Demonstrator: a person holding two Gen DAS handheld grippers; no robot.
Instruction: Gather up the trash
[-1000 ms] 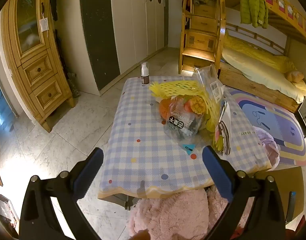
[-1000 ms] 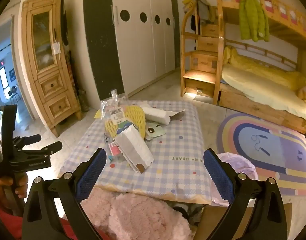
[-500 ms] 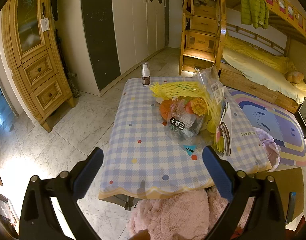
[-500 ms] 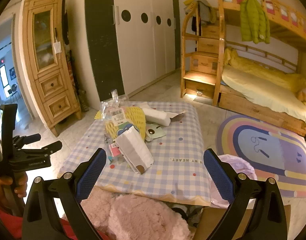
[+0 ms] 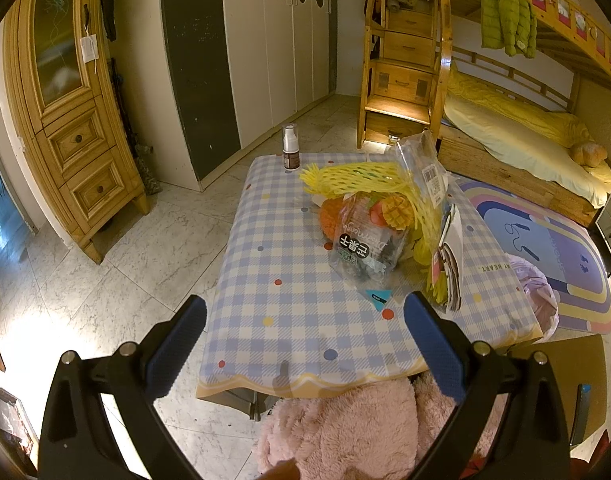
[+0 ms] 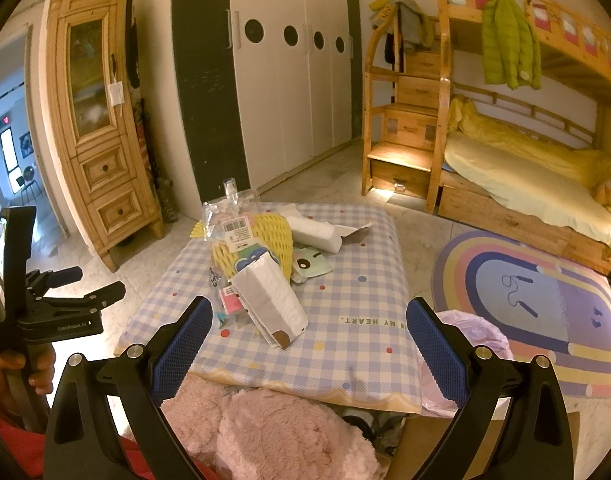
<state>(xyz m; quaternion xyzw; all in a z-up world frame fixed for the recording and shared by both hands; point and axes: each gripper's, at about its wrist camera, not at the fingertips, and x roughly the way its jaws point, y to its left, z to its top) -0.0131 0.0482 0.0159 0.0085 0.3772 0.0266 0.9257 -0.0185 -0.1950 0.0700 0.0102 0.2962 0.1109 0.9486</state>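
Observation:
A heap of trash lies on the checked table [image 5: 289, 304]: a yellow foam net [image 5: 357, 178], a clear snack bag [image 5: 365, 240], a clear labelled bag [image 6: 229, 228] and a white paper packet [image 6: 271, 300]. A white wrapper [image 6: 315, 234] lies behind the heap. A small brown bottle [image 5: 290, 154] stands at the table's far left corner. My left gripper [image 5: 305, 344] is open and empty, short of the table's near edge. My right gripper [image 6: 307, 344] is open and empty, also short of the near edge. A pink trash bag [image 6: 471, 334] sits on the floor right of the table.
A pink fluffy seat [image 6: 273, 432] is under both grippers. A wooden cabinet [image 5: 69, 112] stands at left, white wardrobes [image 5: 273, 48] behind. A bunk bed [image 6: 517, 168] and a rainbow rug [image 6: 541, 304] are at right. The left gripper's body shows at left in the right wrist view [image 6: 57, 312].

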